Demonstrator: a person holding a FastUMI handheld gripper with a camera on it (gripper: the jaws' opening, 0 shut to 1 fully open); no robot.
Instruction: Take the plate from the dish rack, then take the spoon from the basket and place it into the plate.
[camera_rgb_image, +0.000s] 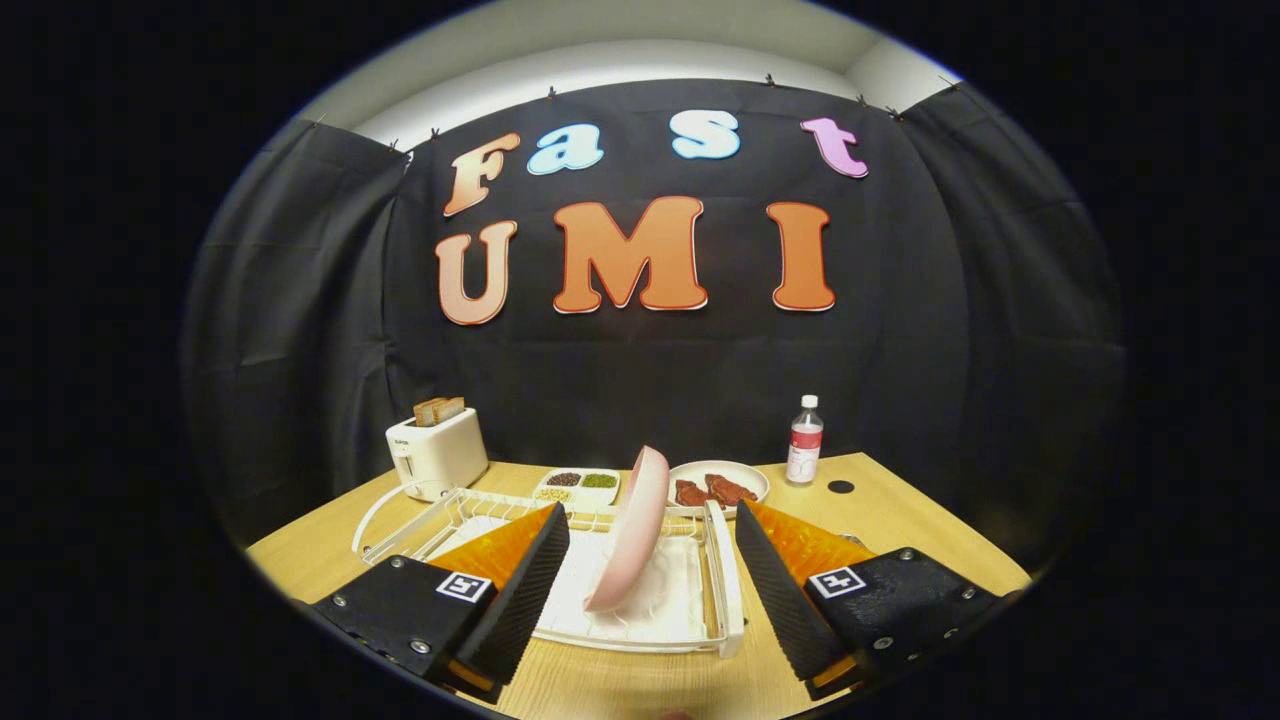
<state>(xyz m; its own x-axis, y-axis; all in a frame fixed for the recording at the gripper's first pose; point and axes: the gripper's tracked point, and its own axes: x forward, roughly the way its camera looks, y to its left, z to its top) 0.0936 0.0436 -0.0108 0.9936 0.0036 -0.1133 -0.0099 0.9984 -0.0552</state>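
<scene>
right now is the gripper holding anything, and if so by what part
Nothing is held. The gripper is open, its fingers spread either side of the pink plate, which stands on edge in the dish rack, untouched.

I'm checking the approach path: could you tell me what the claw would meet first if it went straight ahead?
Probably the pink round plate standing on edge in the white wire dish rack, between the open claw's fingers; depth is uncertain.

The gripper (650, 560) points forward and slightly downward, level, its two fingers (520, 590) spread wide apart with the ribbed inner pads facing each other and pressing on nothing.
</scene>
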